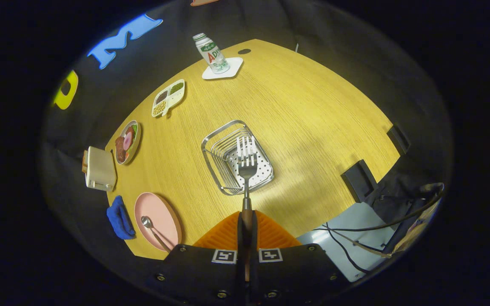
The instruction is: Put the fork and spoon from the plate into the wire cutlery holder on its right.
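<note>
My gripper [247, 223] is shut on the wooden handle of a fork [247, 163], which sticks straight out ahead of the fingers. The fork's tines hang over the wire cutlery holder [217, 148], a steel basket with a perforated floor standing on the yellow wooden table [313, 114]. To the left of my fingers sits the pink plate [166, 210] with the spoon [151, 229] lying on it, bowl end toward the plate's middle.
A blue cloth [119, 216] lies left of the plate, and a toaster [99, 169] beyond it. Further back are a plate of food [127, 141], a divided snack dish [168, 97] and a bottle [211, 54] on a white coaster. Cables [355, 246] trail off the table's right edge.
</note>
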Demonstrator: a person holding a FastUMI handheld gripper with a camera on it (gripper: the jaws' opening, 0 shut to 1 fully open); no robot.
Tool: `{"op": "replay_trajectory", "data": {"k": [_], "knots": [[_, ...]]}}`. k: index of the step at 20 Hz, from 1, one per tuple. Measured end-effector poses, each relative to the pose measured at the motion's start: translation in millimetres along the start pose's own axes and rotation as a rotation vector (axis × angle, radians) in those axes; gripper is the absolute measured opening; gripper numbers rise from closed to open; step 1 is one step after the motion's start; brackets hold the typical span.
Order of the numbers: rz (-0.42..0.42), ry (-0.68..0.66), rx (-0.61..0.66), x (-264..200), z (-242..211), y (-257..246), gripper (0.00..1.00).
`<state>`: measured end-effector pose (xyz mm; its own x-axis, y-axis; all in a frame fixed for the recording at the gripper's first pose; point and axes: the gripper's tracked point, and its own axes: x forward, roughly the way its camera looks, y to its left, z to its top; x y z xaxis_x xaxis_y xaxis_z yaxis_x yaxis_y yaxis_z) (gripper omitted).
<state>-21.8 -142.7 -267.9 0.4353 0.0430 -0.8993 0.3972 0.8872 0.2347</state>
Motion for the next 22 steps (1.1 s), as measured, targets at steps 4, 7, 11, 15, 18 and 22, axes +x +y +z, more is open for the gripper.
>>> {"op": "replay_trajectory", "data": {"k": [4, 7, 11, 15, 18, 22], "knots": [[-0.019, 0.033, 0.0, 1, 4, -5, 0.05], [-0.038, 0.044, -0.008, 1, 9, -9, 0.05], [-0.046, 0.07, -0.022, 4, 11, -8, 0.07], [-0.067, 0.024, -0.091, -1, 17, 2, 0.07], [-0.049, 0.047, -0.111, -3, 13, 12, 0.07], [-0.058, 0.08, -0.117, -1, 10, 12, 0.07]]}}
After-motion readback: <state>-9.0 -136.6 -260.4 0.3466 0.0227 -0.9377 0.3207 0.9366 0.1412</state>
